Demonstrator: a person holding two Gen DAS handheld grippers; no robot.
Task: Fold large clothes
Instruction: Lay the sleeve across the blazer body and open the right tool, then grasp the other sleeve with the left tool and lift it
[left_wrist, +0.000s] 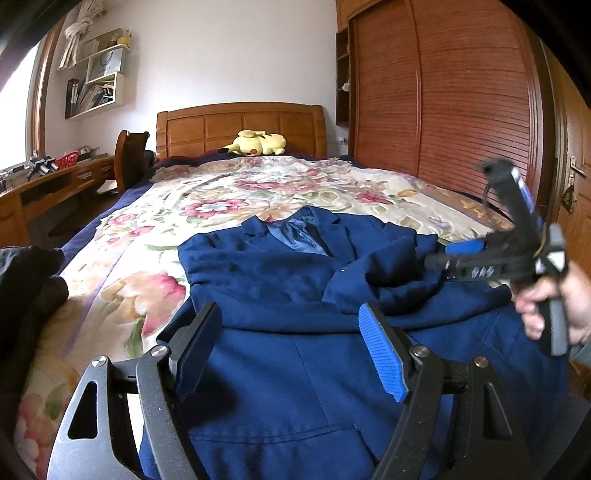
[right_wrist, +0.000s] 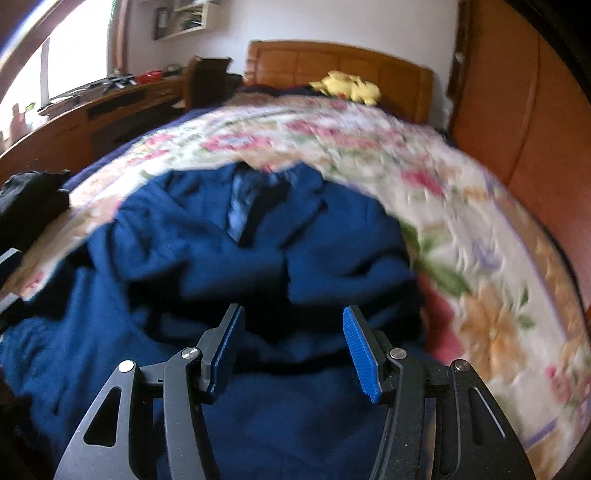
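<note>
the blue jacket lies lengthwise up the bed, collar far; both tongs, left and right, spread and empty over its near hem.

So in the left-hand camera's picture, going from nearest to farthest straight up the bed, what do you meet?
Left tool → blue jacket → floral bedspread → yellow plush toy → wooden headboard.
</note>
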